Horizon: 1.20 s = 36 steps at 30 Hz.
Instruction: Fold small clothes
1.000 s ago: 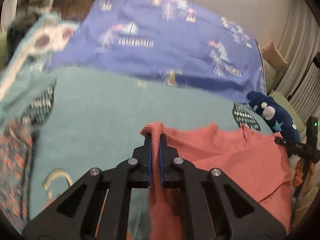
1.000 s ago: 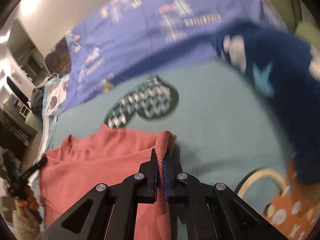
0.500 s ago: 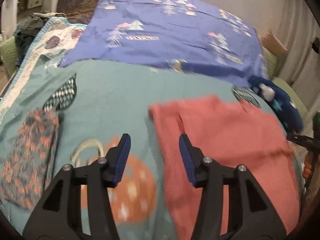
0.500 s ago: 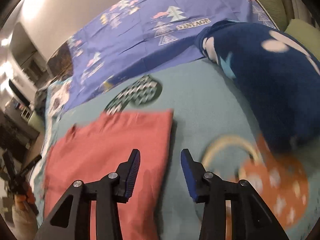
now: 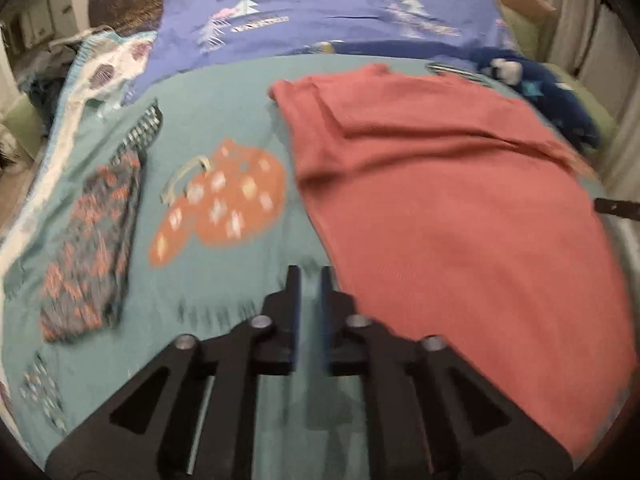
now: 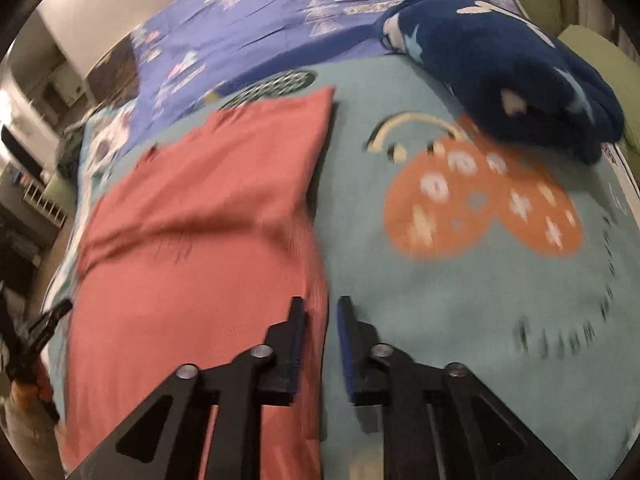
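Observation:
A salmon-red garment (image 5: 460, 200) lies flat on the teal bedspread (image 5: 224, 104), folded in along its edges; it also shows in the right wrist view (image 6: 200, 216). My left gripper (image 5: 310, 280) is open with a narrow gap and empty, over the teal cover just left of the garment's near left edge. My right gripper (image 6: 320, 308) is open and empty, straddling the garment's near right edge.
A folded floral garment (image 5: 92, 240) lies at the left. A dark blue star-print plush piece (image 6: 512, 64) lies at the right. A purple tree-print sheet (image 5: 320, 12) covers the bed's far side. The bedspread (image 6: 460, 320) has orange heart prints (image 6: 480, 204).
Both grippers let go of the garment's corners, opened and pulled back toward its near end. The garment now lies flat. Both grippers' gaps have narrowed since half a second ago.

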Each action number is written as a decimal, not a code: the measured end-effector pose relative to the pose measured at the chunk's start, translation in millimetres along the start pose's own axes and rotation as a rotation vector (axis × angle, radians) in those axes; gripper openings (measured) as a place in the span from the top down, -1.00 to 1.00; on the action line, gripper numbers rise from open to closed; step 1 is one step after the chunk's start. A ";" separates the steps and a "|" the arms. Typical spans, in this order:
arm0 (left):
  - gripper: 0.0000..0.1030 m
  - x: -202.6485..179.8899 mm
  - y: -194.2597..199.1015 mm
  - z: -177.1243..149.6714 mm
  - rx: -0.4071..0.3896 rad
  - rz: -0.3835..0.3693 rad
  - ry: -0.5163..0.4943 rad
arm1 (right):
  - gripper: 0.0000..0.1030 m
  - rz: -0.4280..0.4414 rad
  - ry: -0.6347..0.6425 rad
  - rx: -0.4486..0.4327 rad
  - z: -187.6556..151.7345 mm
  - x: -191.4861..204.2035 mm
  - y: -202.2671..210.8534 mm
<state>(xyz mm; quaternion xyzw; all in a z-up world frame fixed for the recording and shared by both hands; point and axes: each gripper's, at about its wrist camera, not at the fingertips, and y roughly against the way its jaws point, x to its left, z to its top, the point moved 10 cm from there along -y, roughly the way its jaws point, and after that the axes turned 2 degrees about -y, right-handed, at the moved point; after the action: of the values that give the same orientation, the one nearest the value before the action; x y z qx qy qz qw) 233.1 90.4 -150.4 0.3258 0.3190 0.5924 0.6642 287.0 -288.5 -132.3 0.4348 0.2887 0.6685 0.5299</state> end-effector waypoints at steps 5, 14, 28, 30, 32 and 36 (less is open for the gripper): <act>0.01 -23.0 44.9 -62.3 0.009 -0.134 0.091 | 0.18 0.072 0.057 -0.011 -68.9 7.7 50.3; 0.01 -46.5 84.8 -136.5 0.021 -0.212 0.176 | 0.18 0.114 0.009 0.006 -182.1 -11.9 98.1; 0.96 -68.6 90.1 -153.4 0.022 -0.354 0.247 | -0.12 0.194 -0.061 -0.095 -215.3 -7.8 114.2; 0.92 -65.4 106.2 -148.6 0.004 -0.448 0.338 | -0.16 0.176 -0.033 -0.105 -215.8 -4.2 114.3; 0.91 -55.9 130.7 -138.0 -0.081 -0.473 0.363 | -0.16 0.168 -0.031 -0.103 -217.3 -3.3 114.1; 0.90 -43.8 150.1 -132.4 -0.103 -0.456 0.315 | -0.16 0.183 -0.048 -0.084 -222.0 -5.3 116.5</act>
<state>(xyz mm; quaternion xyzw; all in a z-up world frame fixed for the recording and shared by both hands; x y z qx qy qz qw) 34.9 67.0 -104.5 0.1154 0.4528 0.4864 0.7383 37.1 -308.6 -136.2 0.4526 0.2067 0.7150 0.4912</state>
